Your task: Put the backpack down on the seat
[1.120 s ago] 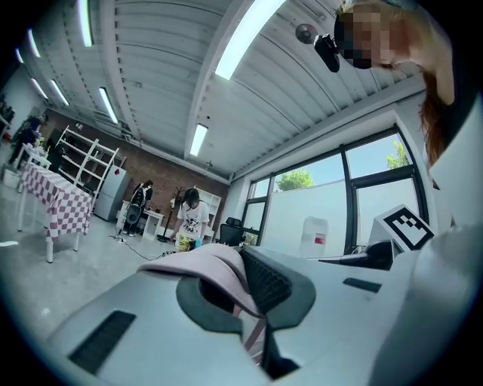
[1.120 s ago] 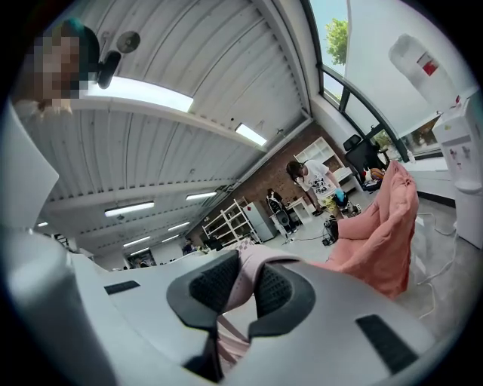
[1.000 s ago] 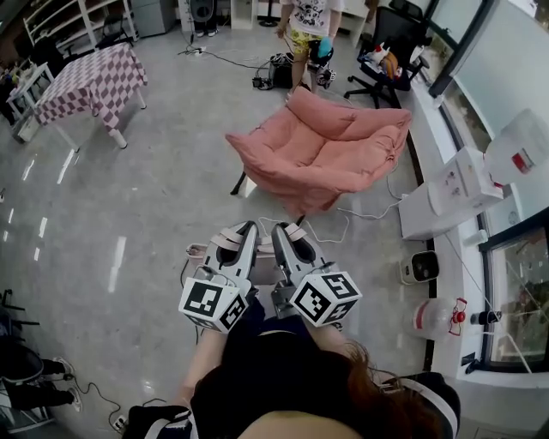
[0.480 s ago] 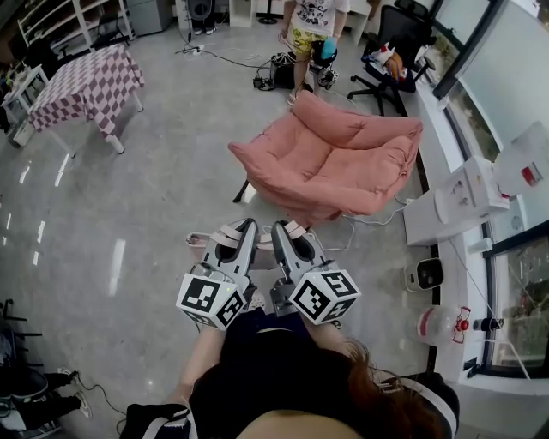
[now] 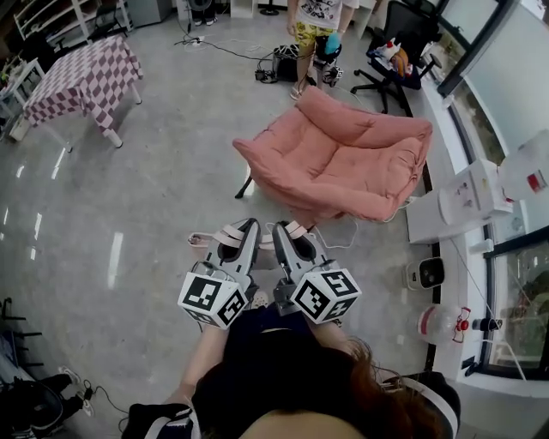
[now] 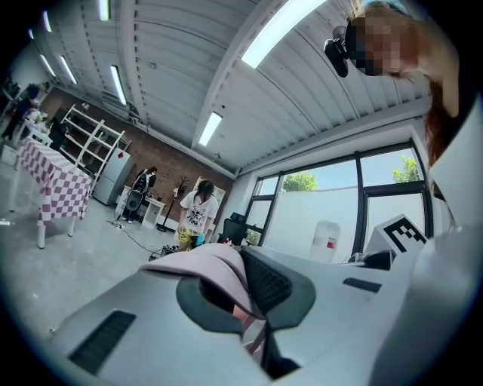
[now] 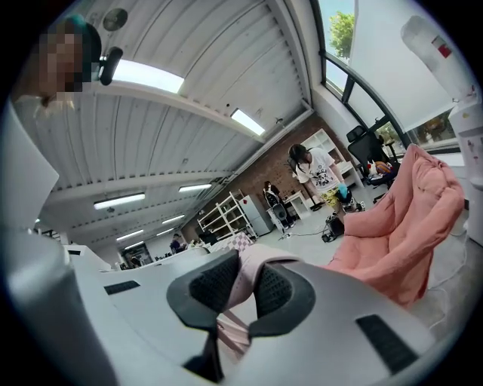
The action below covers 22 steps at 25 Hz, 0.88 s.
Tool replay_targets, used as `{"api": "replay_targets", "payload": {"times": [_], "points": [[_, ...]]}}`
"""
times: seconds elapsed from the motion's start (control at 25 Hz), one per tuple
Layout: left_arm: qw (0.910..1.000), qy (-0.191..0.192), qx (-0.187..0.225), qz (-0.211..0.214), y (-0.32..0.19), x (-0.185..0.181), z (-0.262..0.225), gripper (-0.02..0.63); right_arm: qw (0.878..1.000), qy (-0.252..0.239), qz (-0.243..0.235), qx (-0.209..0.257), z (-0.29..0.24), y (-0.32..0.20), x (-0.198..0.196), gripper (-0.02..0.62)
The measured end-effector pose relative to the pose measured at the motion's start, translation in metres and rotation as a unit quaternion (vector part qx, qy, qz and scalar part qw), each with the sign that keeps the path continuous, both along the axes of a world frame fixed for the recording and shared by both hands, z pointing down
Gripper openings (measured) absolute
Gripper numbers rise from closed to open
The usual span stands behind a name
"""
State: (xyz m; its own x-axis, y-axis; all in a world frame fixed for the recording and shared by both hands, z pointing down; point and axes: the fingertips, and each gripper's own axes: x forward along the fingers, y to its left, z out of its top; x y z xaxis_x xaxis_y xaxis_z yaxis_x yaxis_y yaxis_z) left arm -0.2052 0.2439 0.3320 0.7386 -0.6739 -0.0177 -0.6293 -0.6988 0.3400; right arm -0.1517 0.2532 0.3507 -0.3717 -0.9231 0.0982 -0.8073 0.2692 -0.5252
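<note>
The seat is a pink padded armchair (image 5: 343,163) on the floor ahead of me, also at the right of the right gripper view (image 7: 400,226). Both grippers are held level, side by side, in front of my body. My left gripper (image 5: 244,230) is shut on a pale pink backpack strap (image 6: 207,260), as the left gripper view (image 6: 241,283) shows. My right gripper (image 5: 287,230) is shut on the other pink strap (image 7: 253,264). The strap ends (image 5: 219,236) show at the fingertips. The backpack's body hangs under the grippers, hidden.
A checkered table (image 5: 81,77) stands at the far left. A person (image 5: 313,17) stands behind the armchair, beside a black office chair (image 5: 399,34). A white cable (image 5: 343,231) lies in front of the armchair. A water dispenser (image 5: 467,201) and small heater (image 5: 423,273) line the right wall.
Both grippers have moved forward together with the straps in them. The armchair now sits closer and lower in the head view. The jaws have not changed.
</note>
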Motion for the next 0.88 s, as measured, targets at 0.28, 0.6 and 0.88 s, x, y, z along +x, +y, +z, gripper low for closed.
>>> {"api": "replay_targets", "payload": {"times": [0.28,0.6,0.88], "points": [[0.9997,0.007,0.023,-0.007,0.006,-0.018,-0.018,0.018,1.0,0.007,-0.014,0.014,-0.016,0.005,-0.019,0.066],[0.9994,0.02,0.025,-0.016,0.013,-0.028,-0.022,0.018,1.0,0.005,-0.025,0.016,-0.018,0.013,-0.027,0.066],[0.9996,0.016,0.011,-0.022,-0.002,-0.023,-0.015,0.018,0.999,-0.006,-0.032,0.004,-0.01,0.0,-0.022,0.066]]}}
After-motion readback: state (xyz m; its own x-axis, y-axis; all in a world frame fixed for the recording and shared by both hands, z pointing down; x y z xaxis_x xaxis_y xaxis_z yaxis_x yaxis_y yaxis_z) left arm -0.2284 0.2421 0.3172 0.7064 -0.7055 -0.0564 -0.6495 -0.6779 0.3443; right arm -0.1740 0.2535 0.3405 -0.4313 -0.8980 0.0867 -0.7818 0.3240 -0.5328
